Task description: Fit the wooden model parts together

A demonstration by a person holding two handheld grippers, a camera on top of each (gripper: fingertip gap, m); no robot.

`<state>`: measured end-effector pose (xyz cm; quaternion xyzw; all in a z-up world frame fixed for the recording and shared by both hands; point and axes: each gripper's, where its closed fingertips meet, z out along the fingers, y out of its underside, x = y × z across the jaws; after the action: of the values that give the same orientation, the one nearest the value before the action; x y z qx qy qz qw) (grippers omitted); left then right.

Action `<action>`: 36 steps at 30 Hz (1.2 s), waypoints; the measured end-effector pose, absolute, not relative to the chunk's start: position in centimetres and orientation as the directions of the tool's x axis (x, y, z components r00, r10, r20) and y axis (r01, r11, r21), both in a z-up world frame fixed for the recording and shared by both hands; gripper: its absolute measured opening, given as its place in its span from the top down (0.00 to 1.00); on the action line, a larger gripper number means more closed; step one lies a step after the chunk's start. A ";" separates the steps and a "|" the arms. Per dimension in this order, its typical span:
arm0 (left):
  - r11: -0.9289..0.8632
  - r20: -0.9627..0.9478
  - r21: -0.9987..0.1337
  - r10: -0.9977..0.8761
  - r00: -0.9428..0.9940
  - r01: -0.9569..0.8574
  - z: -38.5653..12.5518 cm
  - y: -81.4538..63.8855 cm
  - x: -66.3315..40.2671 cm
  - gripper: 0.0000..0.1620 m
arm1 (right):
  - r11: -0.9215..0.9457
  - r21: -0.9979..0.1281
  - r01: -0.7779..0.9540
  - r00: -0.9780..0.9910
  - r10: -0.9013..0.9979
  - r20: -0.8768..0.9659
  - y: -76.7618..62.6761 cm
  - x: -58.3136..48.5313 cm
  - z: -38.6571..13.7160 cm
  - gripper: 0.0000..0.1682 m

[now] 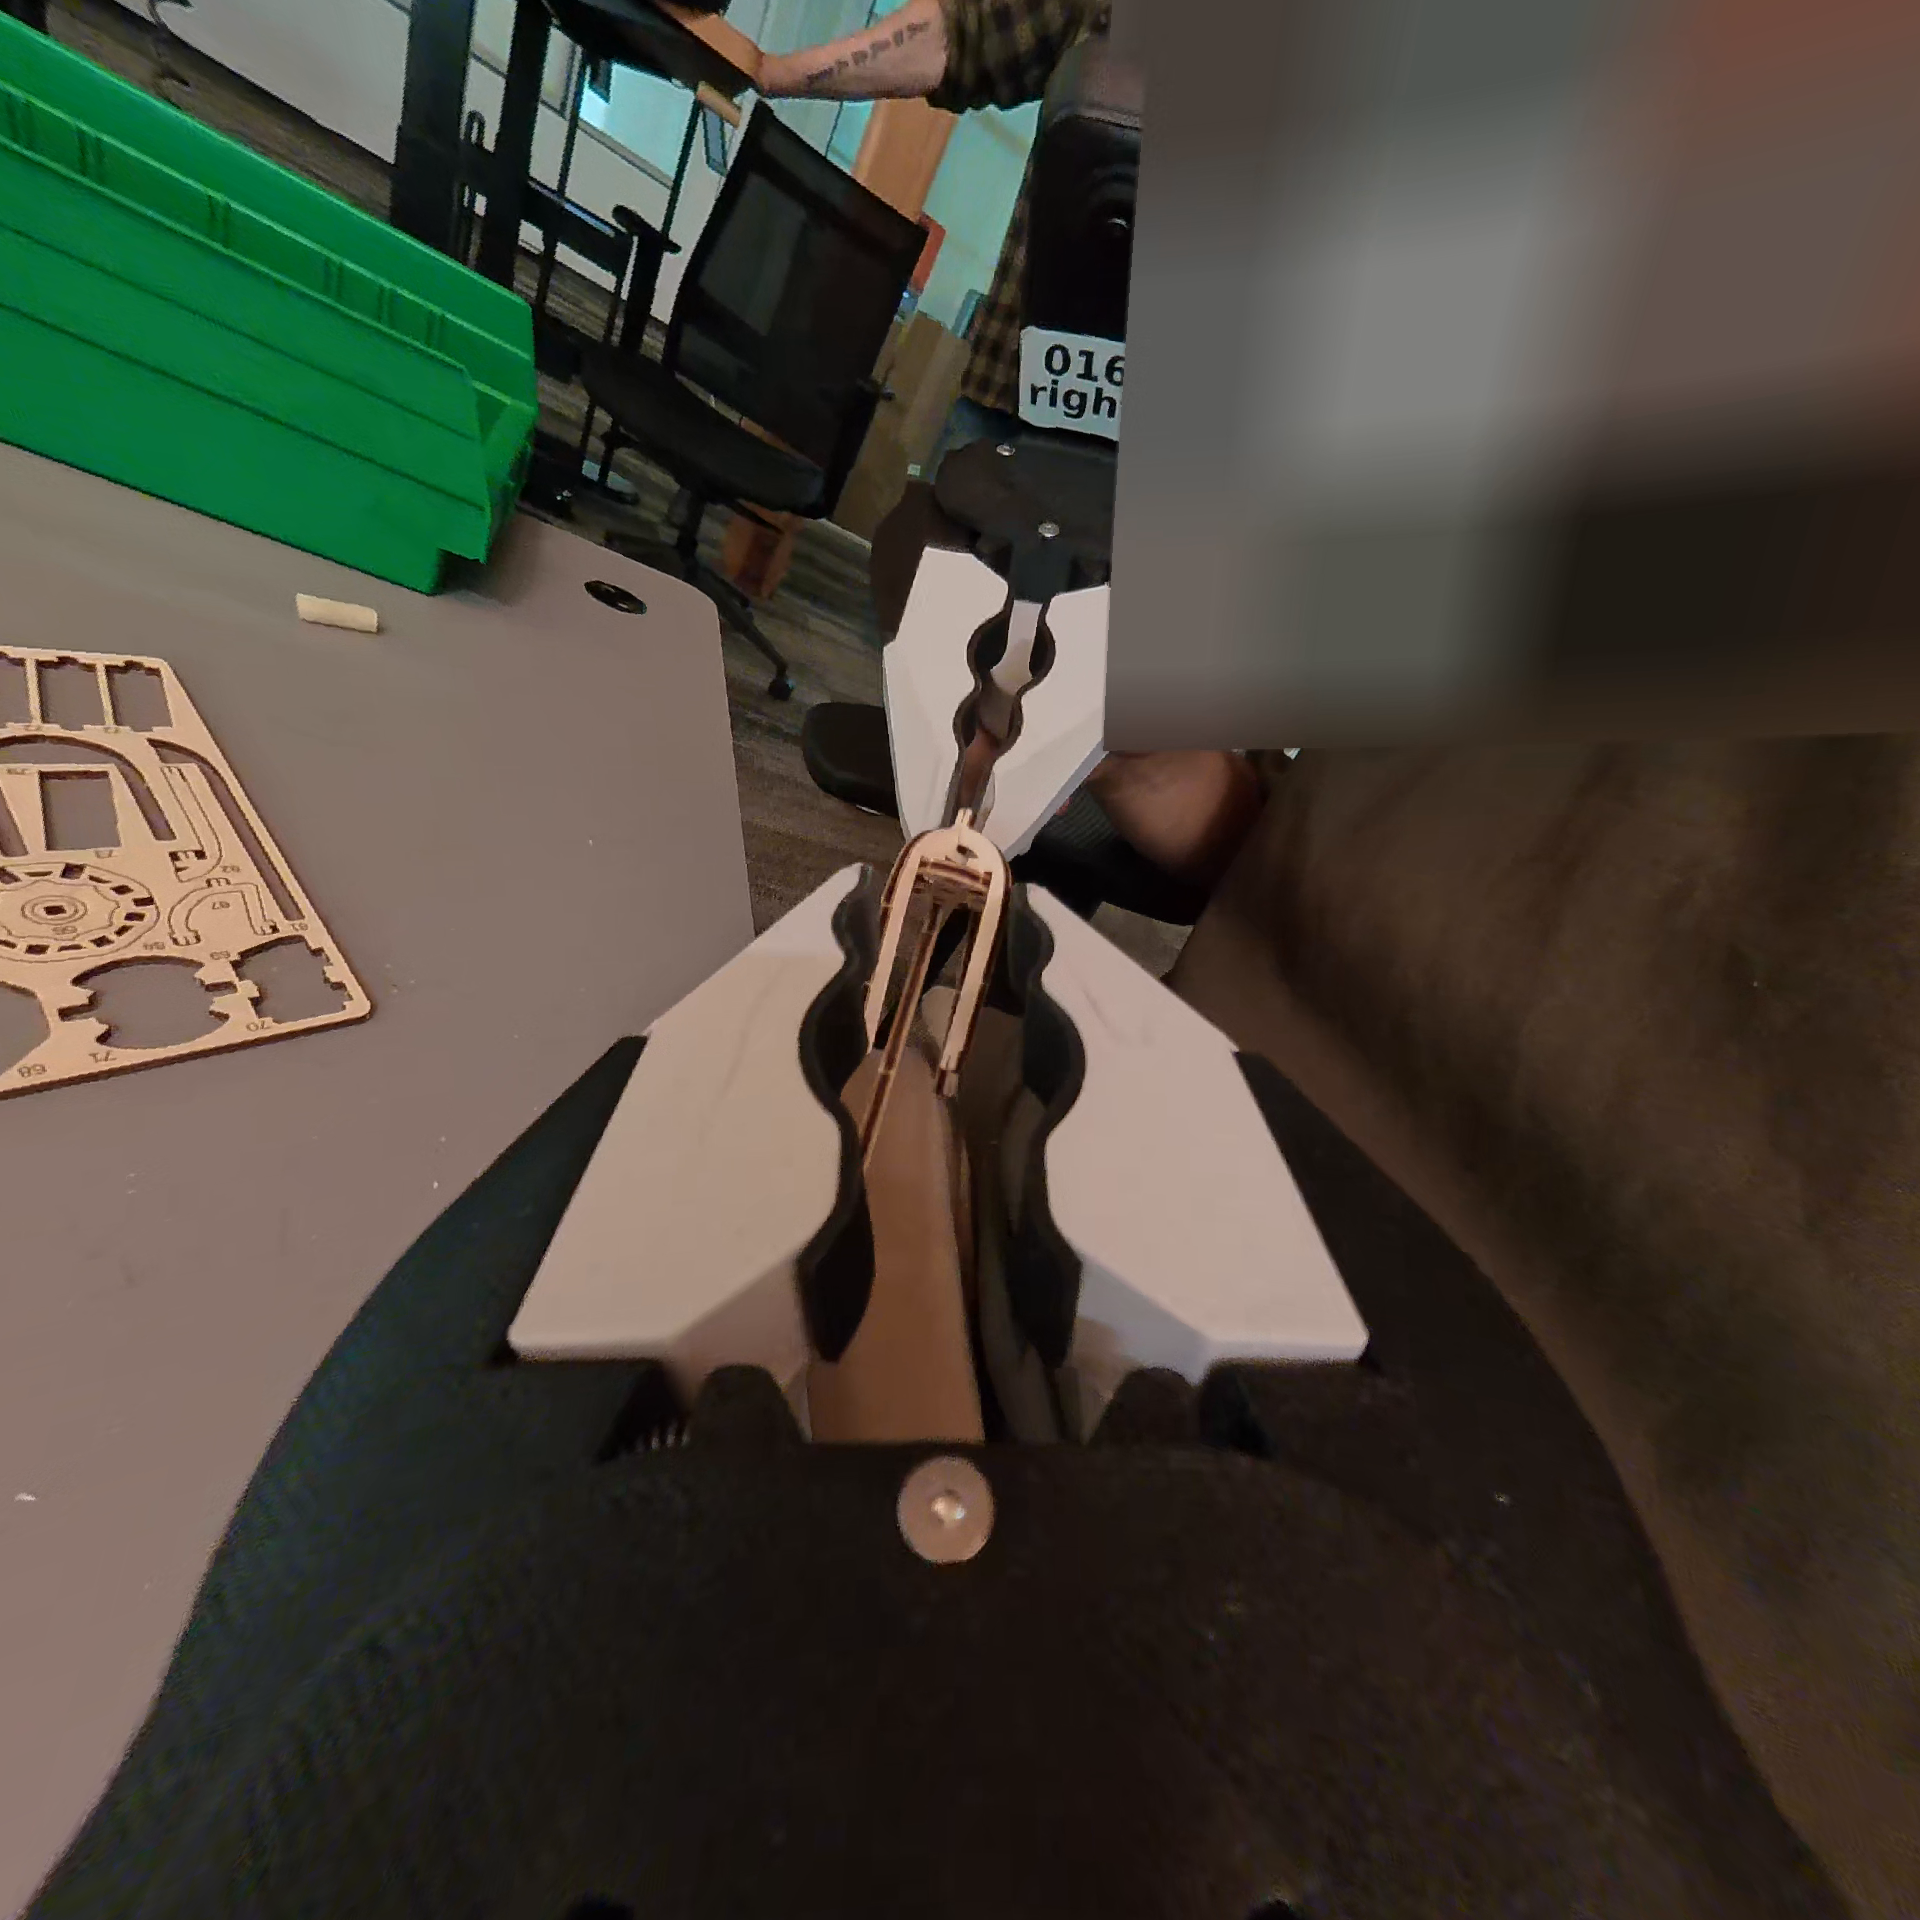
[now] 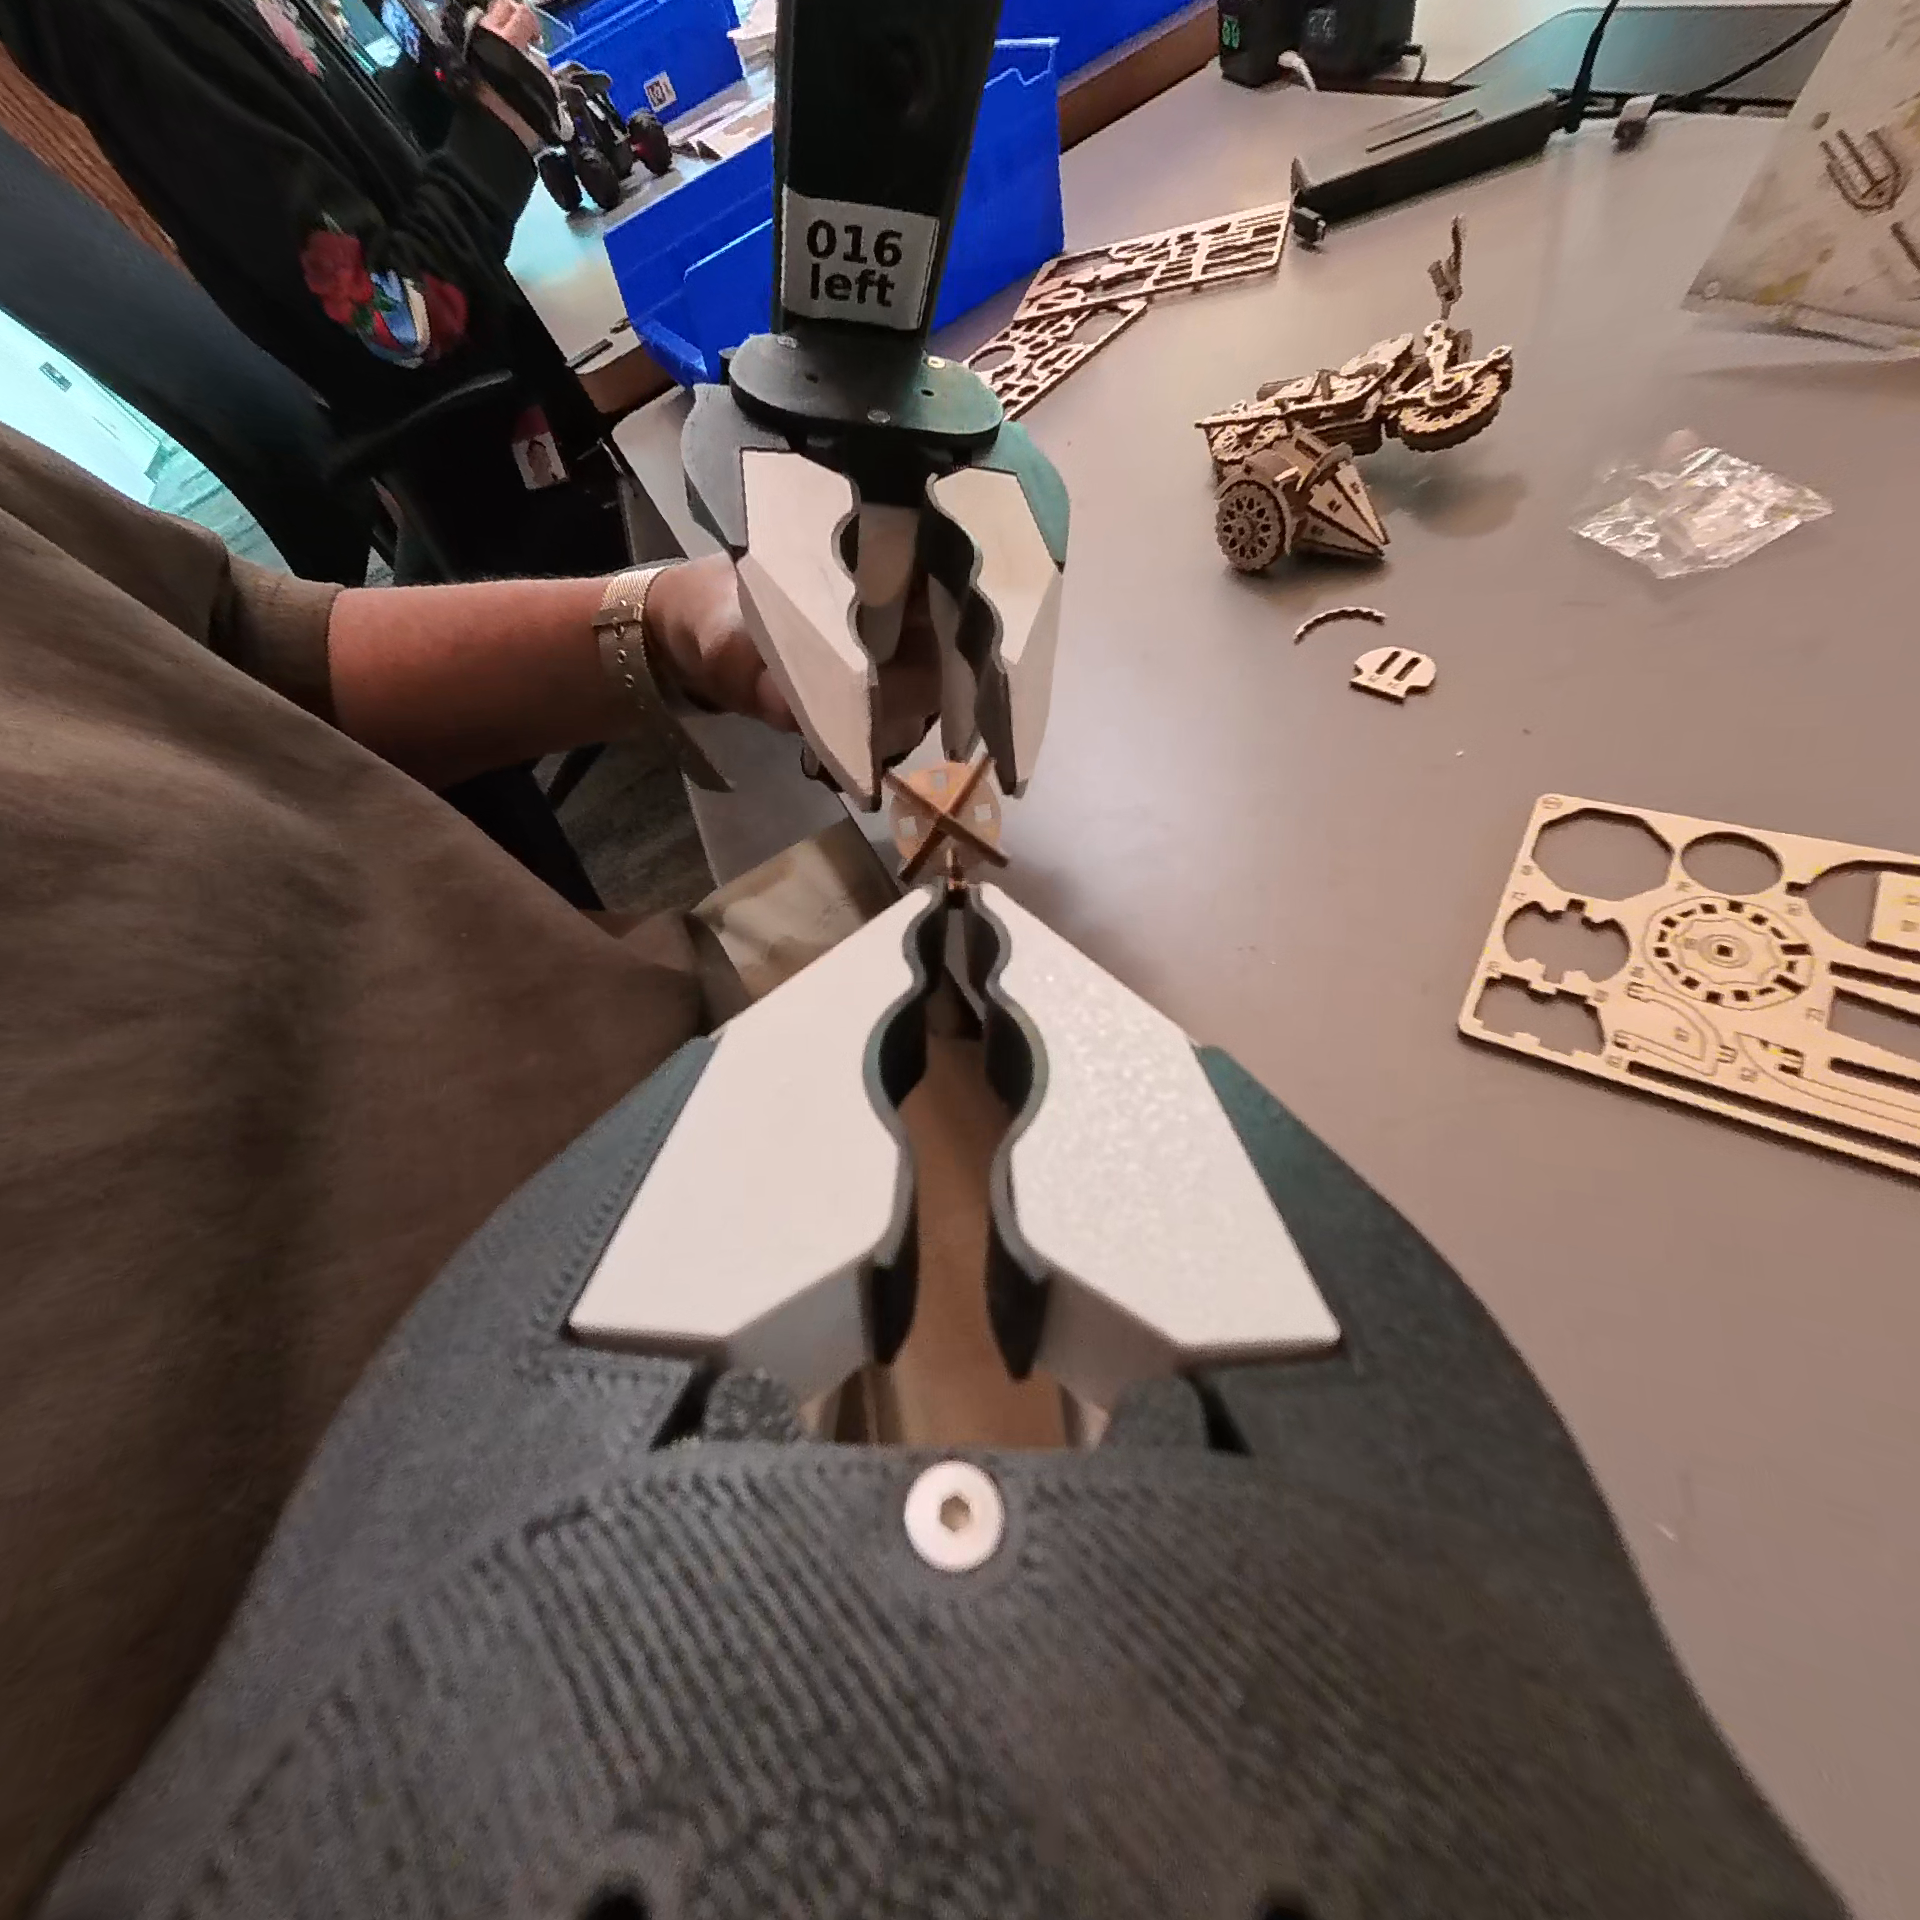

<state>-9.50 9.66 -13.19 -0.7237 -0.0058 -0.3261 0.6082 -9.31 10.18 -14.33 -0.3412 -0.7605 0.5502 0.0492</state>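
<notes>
Pale laser-cut plywood makes up the small cage-shaped wooden part [image 1: 940, 966], which the left gripper [image 1: 940, 935] holds clamped between its white fingers with wavy black pads. In the left wrist view this part looks like a long arch of thin ribs with a rounded top and a small tab on the tip. In the right wrist view the same part [image 2: 948, 821] is seen end-on: a little disc with crossed ribs that form an X.

The right gripper [image 2: 956, 902] meets it tip to tip, in the air beside the edge of the grey table [image 2: 1455, 1455]. Its fingers are closed almost together on a very thin wooden piece [image 2: 954, 891], which touches the cage-shaped part; the shape of this piece is too small to tell. In the left wrist view the right gripper [image 1: 971, 821] comes from above and its tips reach the tab.

On the table lie a flat plywood sheet with cut-out holes [image 2: 1704, 987], a half-built wooden motorcycle model [image 2: 1351, 447], two small loose wooden pieces [image 2: 1371, 655] and a clear plastic bag [image 2: 1704, 514]. Green plastic bins [image 1: 239, 312] stand at the far side.
</notes>
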 end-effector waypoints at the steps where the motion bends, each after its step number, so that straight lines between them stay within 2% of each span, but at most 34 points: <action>1: -0.259 0.480 -0.876 -0.388 0.787 0.407 -13.2 9.7 -9.5 0.86 | 0.163 -0.871 0.463 -0.762 0.574 -0.298 10.2 -9.3 -14.3 1.00; 21: -0.274 0.474 -0.878 -0.376 0.796 0.393 -13.6 9.9 -9.4 0.86 | 0.190 -0.861 0.472 -0.761 0.580 -0.290 10.0 -9.2 -14.9 1.00; 36: -0.222 0.522 -0.853 -0.382 0.762 0.473 -12.8 10.3 -9.8 0.86 | 0.133 -0.861 0.491 -0.750 0.567 -0.340 10.0 -9.4 -14.4 0.96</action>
<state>-9.75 10.26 -12.83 -0.7023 -0.0322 -0.3431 0.6230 -9.38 10.03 -14.42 -0.3519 -0.7519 0.5564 0.0341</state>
